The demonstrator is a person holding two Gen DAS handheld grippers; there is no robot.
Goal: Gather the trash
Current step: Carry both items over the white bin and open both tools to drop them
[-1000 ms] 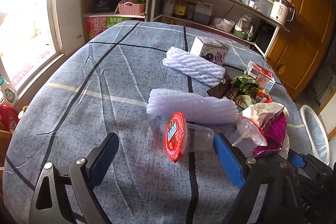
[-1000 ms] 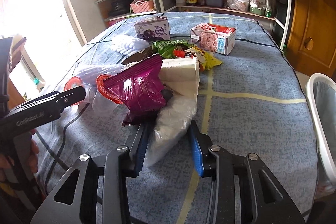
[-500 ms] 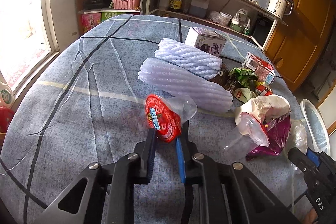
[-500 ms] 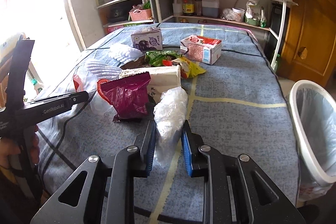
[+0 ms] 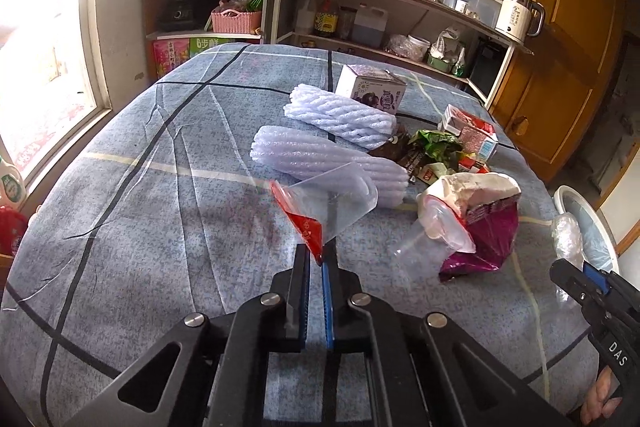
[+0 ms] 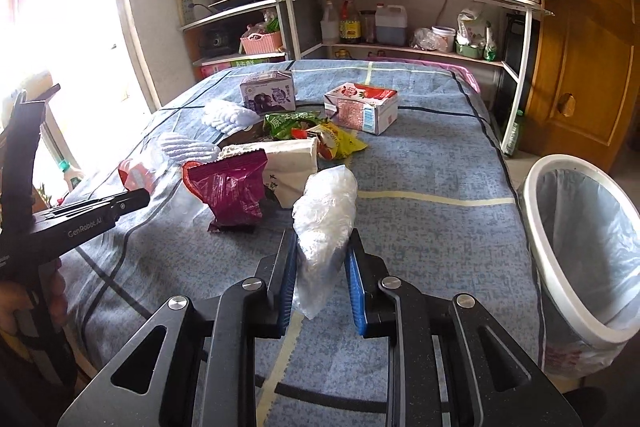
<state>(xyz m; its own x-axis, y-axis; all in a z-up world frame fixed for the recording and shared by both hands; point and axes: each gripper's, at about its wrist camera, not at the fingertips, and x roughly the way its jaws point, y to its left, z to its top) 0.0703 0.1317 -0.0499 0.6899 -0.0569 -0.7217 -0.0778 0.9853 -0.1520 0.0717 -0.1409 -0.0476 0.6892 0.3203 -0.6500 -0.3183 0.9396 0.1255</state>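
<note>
While your left tool point(image 5: 316, 259) is clamped on the torn red foil lid of a clear plastic cup point(image 5: 340, 201) lifted off the blue patterned tabletop point(image 5: 160, 227), your right tool point(image 6: 322, 259) pinches a crumpled clear plastic bag point(image 6: 326, 207) near the white-rimmed lined bin point(image 6: 576, 247), which holds only its liner.

My left black two-finger gripper with blue pads point(image 5: 315, 259) is pinched tight on the red lid edge of a clear plastic cup point(image 5: 332, 203), tilted downward. My right black blue-padded gripper point(image 6: 322, 259) clamps a crinkled clear plastic bag point(image 6: 324, 215). A hand point(image 6: 24, 303) shows at frame edge, probably gripping the left handle.
</note>
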